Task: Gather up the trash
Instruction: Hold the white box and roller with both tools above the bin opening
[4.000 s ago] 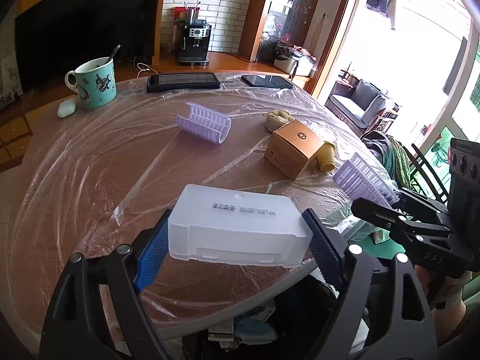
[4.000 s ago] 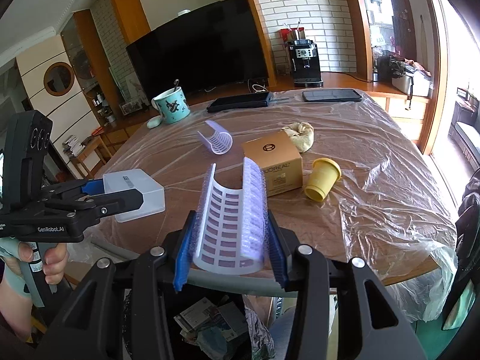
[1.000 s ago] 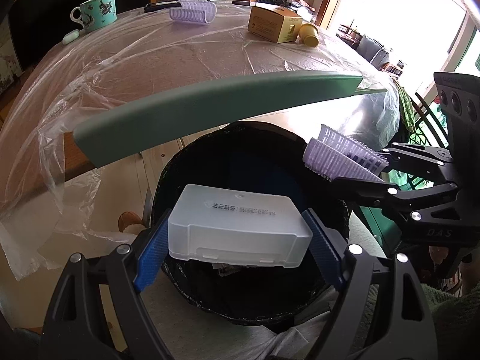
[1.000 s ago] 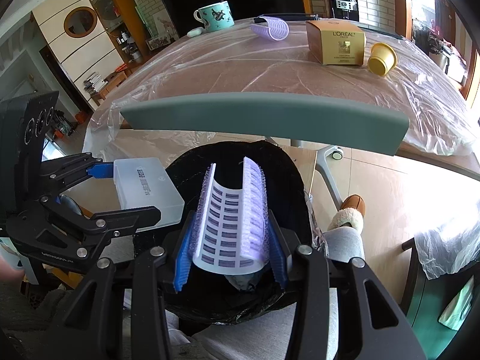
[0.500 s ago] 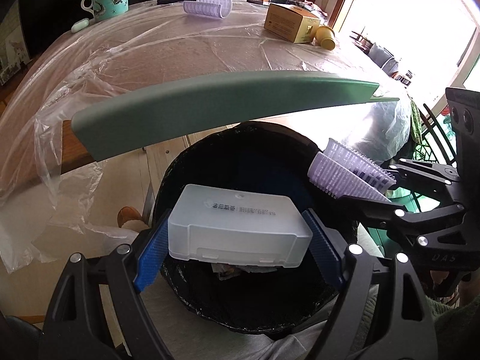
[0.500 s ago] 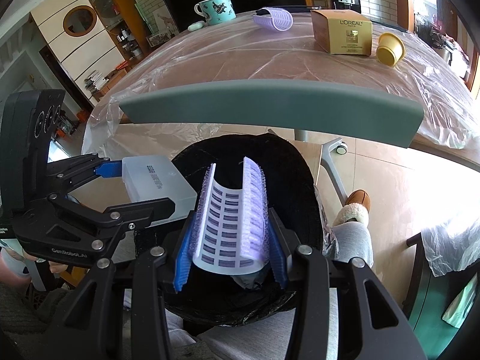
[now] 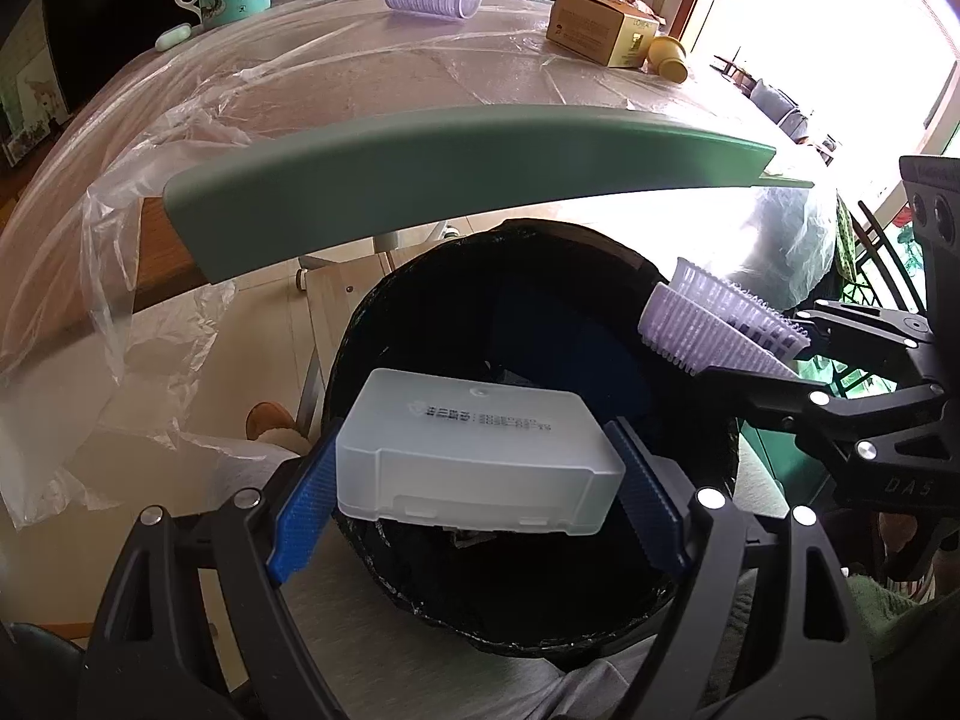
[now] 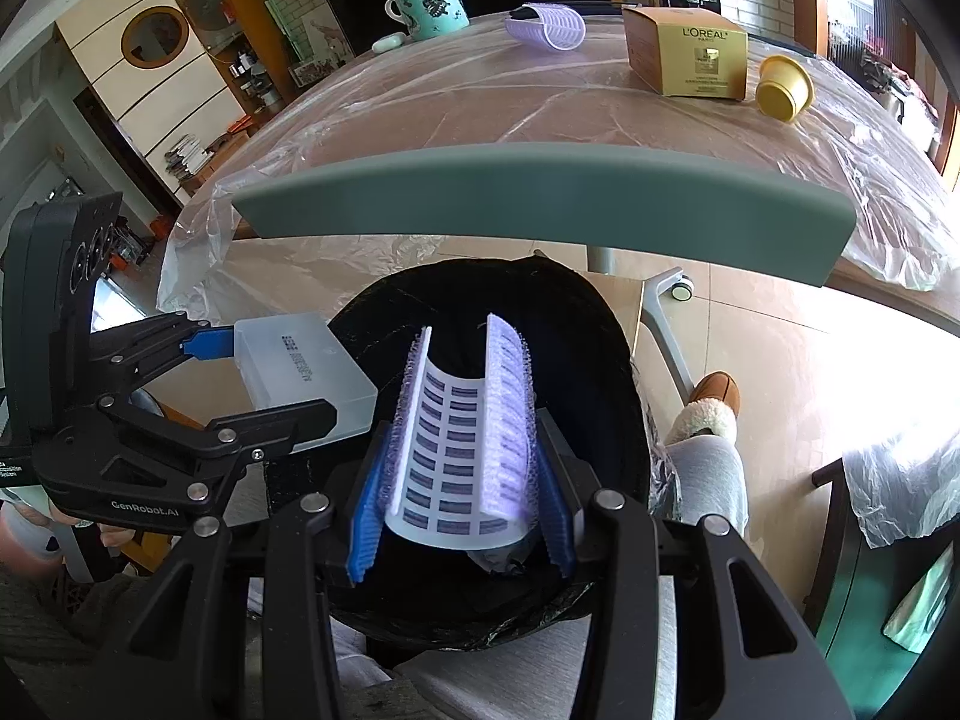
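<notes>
My left gripper (image 7: 477, 498) is shut on a frosted white plastic box (image 7: 480, 450), held over the near rim of a black-lined trash bin (image 7: 420, 288). My right gripper (image 8: 459, 510) is shut on a curved purple plastic tray (image 8: 465, 438), held over the same trash bin (image 8: 588, 324). From the left wrist view the purple tray (image 7: 708, 324) pokes over the bin's right rim. In the right wrist view the white box (image 8: 300, 372) sits at the bin's left edge. Some crumpled trash lies deep in the bin.
A grey-green chair back (image 7: 456, 174) arches just beyond the bin. Behind it, a plastic-covered table (image 8: 480, 108) carries a second purple tray (image 8: 549, 24), a gold carton (image 8: 687, 51), a yellow cup (image 8: 780, 87) and a teal mug (image 8: 429, 9). A person's slippered foot (image 8: 708, 408) rests right of the bin.
Both grippers came off the table down to the bin four seconds ago. Over the last second they have barely shifted; both still grip their items.
</notes>
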The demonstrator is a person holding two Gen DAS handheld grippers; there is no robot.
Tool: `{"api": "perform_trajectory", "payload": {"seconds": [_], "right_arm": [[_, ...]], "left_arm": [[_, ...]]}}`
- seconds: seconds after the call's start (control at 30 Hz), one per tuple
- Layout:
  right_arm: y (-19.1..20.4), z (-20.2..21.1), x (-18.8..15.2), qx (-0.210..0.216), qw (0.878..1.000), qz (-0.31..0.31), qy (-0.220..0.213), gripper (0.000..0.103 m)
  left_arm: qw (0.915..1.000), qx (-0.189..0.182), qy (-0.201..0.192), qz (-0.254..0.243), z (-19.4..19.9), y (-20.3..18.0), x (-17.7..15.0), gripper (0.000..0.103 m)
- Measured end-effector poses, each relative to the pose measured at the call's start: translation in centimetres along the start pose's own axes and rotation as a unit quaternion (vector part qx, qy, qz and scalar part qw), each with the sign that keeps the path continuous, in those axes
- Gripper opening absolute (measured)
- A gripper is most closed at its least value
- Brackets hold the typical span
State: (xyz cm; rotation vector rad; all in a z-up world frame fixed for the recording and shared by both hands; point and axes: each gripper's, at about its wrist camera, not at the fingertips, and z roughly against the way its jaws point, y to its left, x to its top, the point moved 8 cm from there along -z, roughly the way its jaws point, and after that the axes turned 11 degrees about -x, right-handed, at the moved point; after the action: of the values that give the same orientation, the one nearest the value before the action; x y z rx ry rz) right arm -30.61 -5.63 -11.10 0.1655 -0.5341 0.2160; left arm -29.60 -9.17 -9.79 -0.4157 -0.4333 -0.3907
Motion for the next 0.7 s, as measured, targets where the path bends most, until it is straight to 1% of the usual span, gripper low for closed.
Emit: {"api": "perform_trajectory", "payload": {"seconds": [0.47,0.7], "right_arm": [[0.1,-1.6,-0.4,-0.006,1.0,-0.002,0.019,0.043],[0.2,-2.3,-0.7,-0.013,1.0,-0.003,0.026,0.043]], "left_arm": [[0.9997,0.014,0.019,0.0,-1.8,0.6,-0.9,0.085],[0.9993,0.023,0.028,-0.007,-2.8,0.9,-0.8,0.085]]}}
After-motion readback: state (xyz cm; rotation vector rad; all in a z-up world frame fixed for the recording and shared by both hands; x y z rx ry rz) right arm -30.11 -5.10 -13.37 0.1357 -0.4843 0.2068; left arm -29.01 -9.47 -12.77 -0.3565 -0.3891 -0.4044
